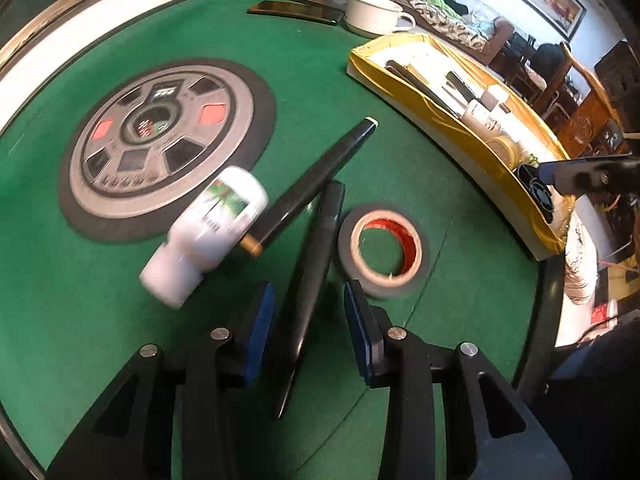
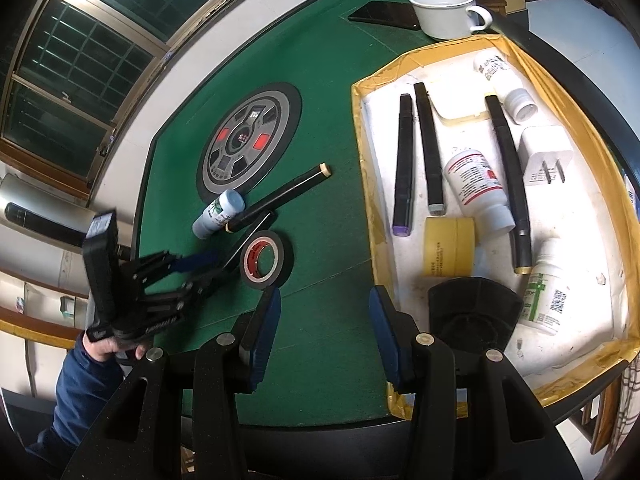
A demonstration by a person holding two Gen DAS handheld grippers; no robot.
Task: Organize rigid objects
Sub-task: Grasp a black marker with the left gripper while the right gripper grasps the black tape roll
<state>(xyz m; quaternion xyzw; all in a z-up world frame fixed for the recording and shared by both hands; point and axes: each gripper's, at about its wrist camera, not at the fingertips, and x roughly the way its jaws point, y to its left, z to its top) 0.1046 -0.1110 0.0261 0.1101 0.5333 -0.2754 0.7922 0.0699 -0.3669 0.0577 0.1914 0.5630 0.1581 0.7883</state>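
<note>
I see my left gripper [image 1: 310, 320] open astride a black marker [image 1: 310, 276] beside the tape roll [image 1: 382, 250]; a blurred, apparently white bottle [image 1: 206, 236] crowds it. My right gripper [image 2: 322, 332] hangs open, empty.

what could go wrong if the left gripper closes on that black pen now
The left gripper straddles one black marker whose far end lies against a second marker, so lifting could drag that one. The white bottle touches the second marker and might roll. The tape roll sits just beside the right finger and could get nudged.
</note>
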